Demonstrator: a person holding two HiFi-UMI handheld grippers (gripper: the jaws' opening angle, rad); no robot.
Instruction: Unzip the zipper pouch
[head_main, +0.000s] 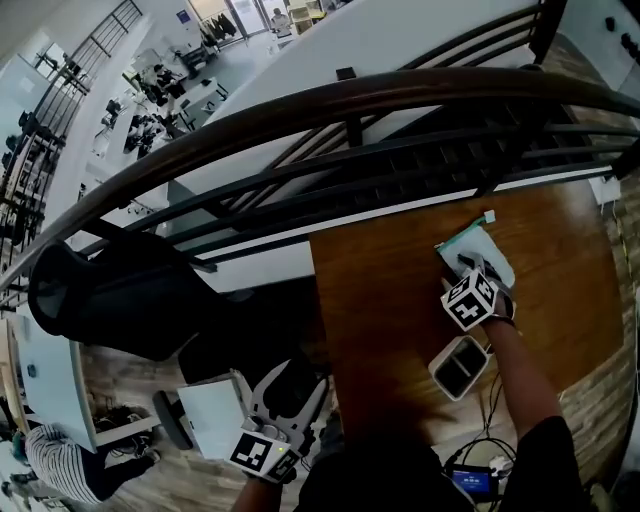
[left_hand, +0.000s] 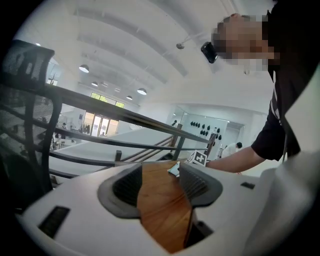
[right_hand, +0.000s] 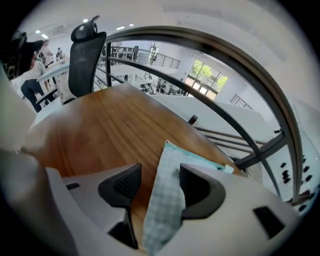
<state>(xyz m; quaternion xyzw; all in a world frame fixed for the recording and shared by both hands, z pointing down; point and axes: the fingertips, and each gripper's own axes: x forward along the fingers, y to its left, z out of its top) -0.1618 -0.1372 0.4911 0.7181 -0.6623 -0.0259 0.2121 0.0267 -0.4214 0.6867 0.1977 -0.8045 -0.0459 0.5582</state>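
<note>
The zipper pouch (head_main: 478, 248), pale checked cloth with a teal zipper edge, lies flat near the far right of the wooden table (head_main: 390, 300). My right gripper (head_main: 472, 270) points steeply down over its near end. In the right gripper view the pouch (right_hand: 167, 195) runs up between the jaws of the right gripper (right_hand: 160, 182). It lies against the right pad, while a gap separates it from the left pad. My left gripper (head_main: 282, 392) hangs left of the table over the floor. In its own view the left gripper (left_hand: 160, 182) is open, with only the table top showing between its jaws.
A small white box with a dark face (head_main: 459, 366) sits on the table just behind my right forearm, with cables (head_main: 490, 405) near it. A dark curved railing (head_main: 350, 110) runs along the table's far edge. A black office chair (head_main: 110, 295) stands left.
</note>
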